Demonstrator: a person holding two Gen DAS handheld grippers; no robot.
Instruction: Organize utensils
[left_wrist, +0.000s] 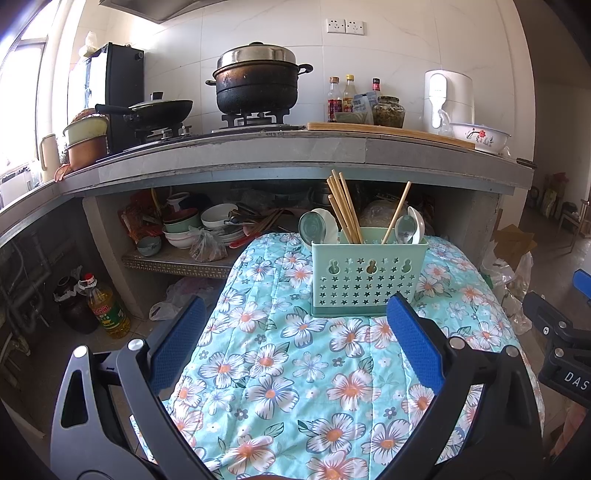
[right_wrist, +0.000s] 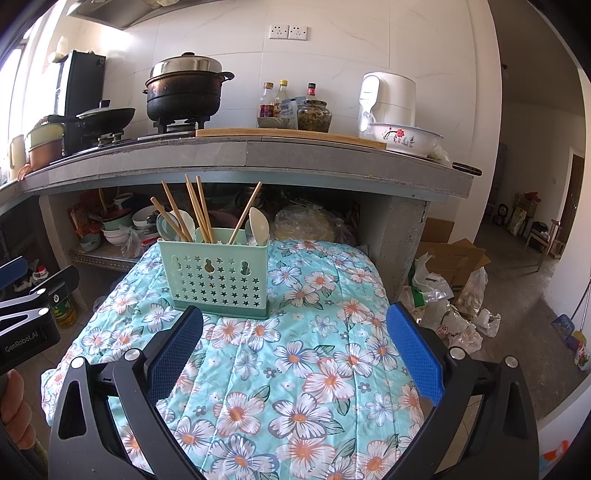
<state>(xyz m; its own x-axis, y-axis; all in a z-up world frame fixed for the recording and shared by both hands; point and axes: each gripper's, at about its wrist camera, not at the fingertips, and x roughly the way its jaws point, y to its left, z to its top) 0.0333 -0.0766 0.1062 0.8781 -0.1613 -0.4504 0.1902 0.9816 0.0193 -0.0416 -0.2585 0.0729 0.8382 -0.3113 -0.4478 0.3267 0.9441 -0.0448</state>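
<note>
Before a cluttered kitchen counter (left_wrist: 258, 162), our floral-clothed surface (left_wrist: 295, 369) carried a green holder (left_wrist: 367, 277) at its far end, upright, with chopsticks (left_wrist: 343, 206) and spoons (left_wrist: 319, 223) standing in it. We held the left gripper (left_wrist: 295, 332) and right gripper (right_wrist: 295, 332) with jaws spread wide and empty, short of the holder.

Each claw is a black frame with triangular cutouts and round silver screws at the joints; the left claw (left_wrist: 295, 325) and right claw (right_wrist: 295, 328) carry bright blue, fine-dotted rubber pads (right_wrist: 415, 350). White lettering marks the black housings, and bare skin of a hand (right_wrist: 14, 410) shows
</note>
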